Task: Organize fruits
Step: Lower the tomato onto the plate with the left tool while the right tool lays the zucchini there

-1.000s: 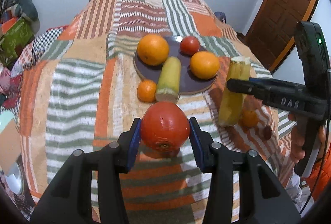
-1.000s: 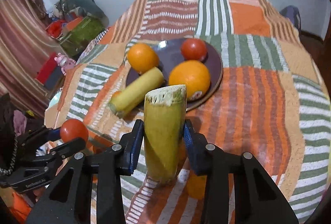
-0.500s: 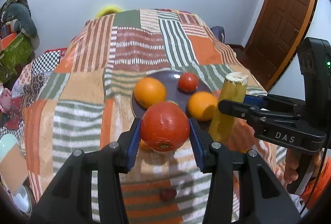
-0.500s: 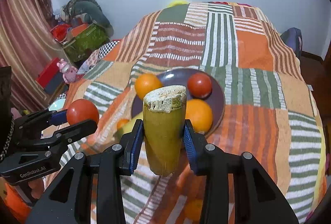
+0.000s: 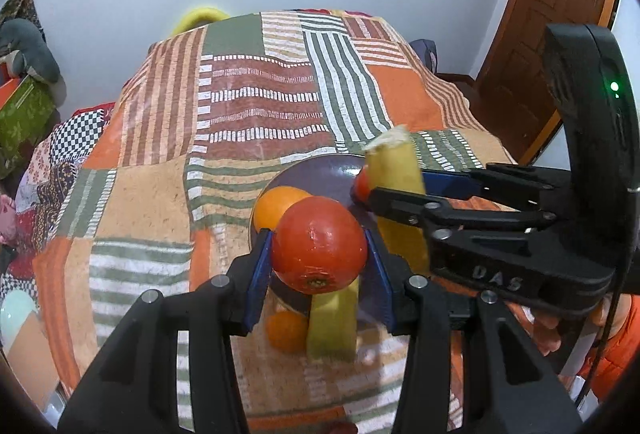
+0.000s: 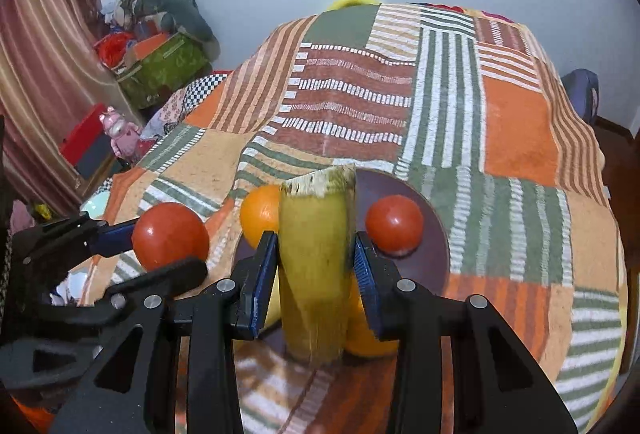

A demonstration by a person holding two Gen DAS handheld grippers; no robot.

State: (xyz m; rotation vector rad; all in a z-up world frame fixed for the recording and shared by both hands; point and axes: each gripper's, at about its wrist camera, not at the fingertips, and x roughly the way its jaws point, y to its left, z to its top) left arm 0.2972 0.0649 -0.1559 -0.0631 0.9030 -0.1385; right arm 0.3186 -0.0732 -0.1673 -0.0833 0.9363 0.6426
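Left wrist view: the left gripper (image 5: 319,261), angled downward, clamps one red tomato (image 5: 319,250) above the dark plate (image 5: 316,173) on the quilt-covered bed (image 5: 256,101). Below lie one orange (image 5: 276,203), one small orange (image 5: 286,330) and one yellow-green stalk piece (image 5: 334,322).

Right wrist view: the right gripper (image 6: 316,280), tilted downward, grips one upright yellow-green stalk piece (image 6: 316,258) over the plate (image 6: 434,254), which carries one tomato (image 6: 394,222) and one orange (image 6: 260,213).

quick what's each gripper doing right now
Left gripper: shut on the red tomato.
Right gripper: shut on the yellow-green cut stalk.
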